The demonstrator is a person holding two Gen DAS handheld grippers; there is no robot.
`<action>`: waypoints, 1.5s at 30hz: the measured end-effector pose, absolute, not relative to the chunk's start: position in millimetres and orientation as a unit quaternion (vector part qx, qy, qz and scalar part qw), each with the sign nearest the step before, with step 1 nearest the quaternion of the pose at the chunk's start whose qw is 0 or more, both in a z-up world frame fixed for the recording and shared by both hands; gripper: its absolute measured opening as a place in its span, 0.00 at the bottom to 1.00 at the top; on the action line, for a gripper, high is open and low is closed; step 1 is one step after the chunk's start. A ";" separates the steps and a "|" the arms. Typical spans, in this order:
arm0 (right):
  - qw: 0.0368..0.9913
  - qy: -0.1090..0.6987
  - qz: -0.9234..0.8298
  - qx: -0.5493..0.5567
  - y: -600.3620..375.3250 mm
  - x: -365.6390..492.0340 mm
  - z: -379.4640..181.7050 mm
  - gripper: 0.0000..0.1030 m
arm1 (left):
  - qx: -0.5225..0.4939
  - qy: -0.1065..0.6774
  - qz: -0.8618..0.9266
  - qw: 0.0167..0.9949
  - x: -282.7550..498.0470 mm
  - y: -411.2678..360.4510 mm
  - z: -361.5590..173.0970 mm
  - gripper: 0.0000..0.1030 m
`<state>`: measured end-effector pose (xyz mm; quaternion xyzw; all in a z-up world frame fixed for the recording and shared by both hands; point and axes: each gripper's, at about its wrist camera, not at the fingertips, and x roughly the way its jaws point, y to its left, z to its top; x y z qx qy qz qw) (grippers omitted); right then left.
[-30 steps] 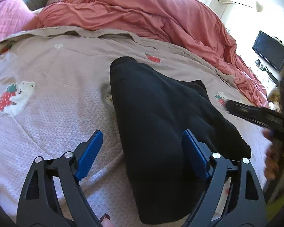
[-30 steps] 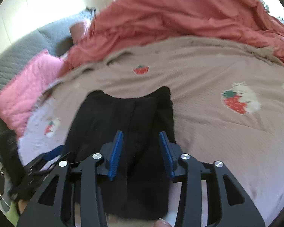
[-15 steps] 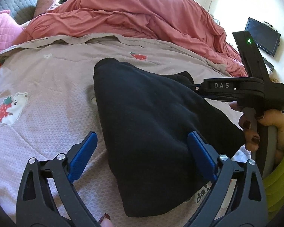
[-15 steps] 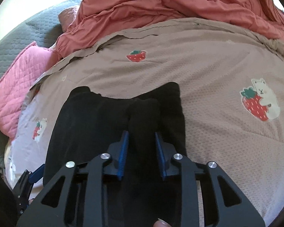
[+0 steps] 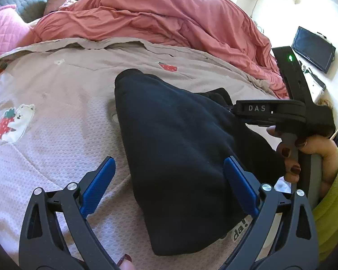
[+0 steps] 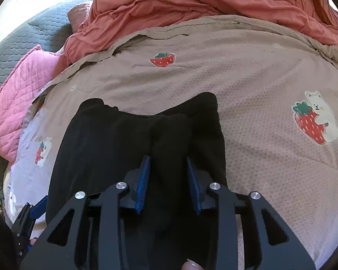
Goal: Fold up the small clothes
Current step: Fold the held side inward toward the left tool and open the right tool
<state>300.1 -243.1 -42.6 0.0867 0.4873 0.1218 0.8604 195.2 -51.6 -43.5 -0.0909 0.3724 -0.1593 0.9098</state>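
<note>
A small black garment [image 5: 178, 148] lies partly folded on the beige strawberry-print bedspread [image 5: 56, 117]. My left gripper [image 5: 169, 175] is open wide, its blue fingers either side of the garment's near end, holding nothing. My right gripper [image 6: 169, 173] has its blue pads closed on a raised fold of the black garment [image 6: 128, 153] near its middle. The right gripper's black body [image 5: 281, 112], with the hand around it, also shows at the right of the left wrist view.
A rumpled red duvet [image 5: 160, 18] is heaped along the far side of the bed. A pink quilted pillow [image 6: 13, 103] and a grey headboard [image 6: 27, 42] lie at the left. A dark monitor [image 5: 313, 49] stands on a white surface at the right.
My right gripper has narrowed from open to pinching a fold of the black garment. It came into the left wrist view from the right. My left gripper stayed open.
</note>
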 end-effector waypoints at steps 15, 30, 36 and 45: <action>0.909 0.393 0.135 0.020 -227.9 268.2 21.8 0.06 | -0.157 0.371 -0.150 0.903 201.3 -21.2 -40.4 0.88; 0.871 0.423 0.013 -0.251 -192.2 283.3 -49.6 0.06 | -0.139 0.395 -0.175 0.891 204.3 -35.4 -50.8 0.89; 0.878 0.436 0.013 -0.197 -205.8 288.7 -48.1 0.07 | -0.139 0.394 -0.174 0.892 204.7 -33.4 -49.3 0.89; 0.889 0.439 0.013 -0.132 -216.6 281.8 -35.6 0.20 | -0.137 0.393 -0.172 0.893 201.2 -31.3 -45.1 0.89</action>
